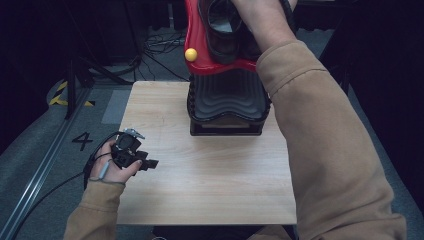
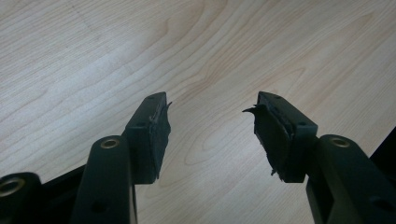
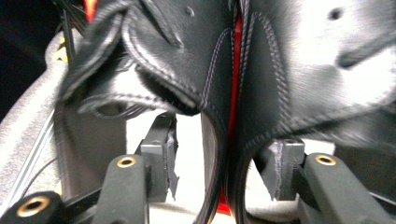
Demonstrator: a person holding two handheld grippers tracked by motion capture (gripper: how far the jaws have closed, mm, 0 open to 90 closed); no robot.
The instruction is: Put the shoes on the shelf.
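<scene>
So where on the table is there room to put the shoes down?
The wooden table is bare in front of the black rack, between the left gripper and the right sleeve. The back edge, by the rack and red holder, is crowded.

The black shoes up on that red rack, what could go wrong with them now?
The right tool stands open around the heel edges of the black shoes, not pinching them, so they might slide off the tilted red rack. Pulling back could snag a heel and drag a shoe along. The left tool is open over the table, too far away to catch anything.
</scene>
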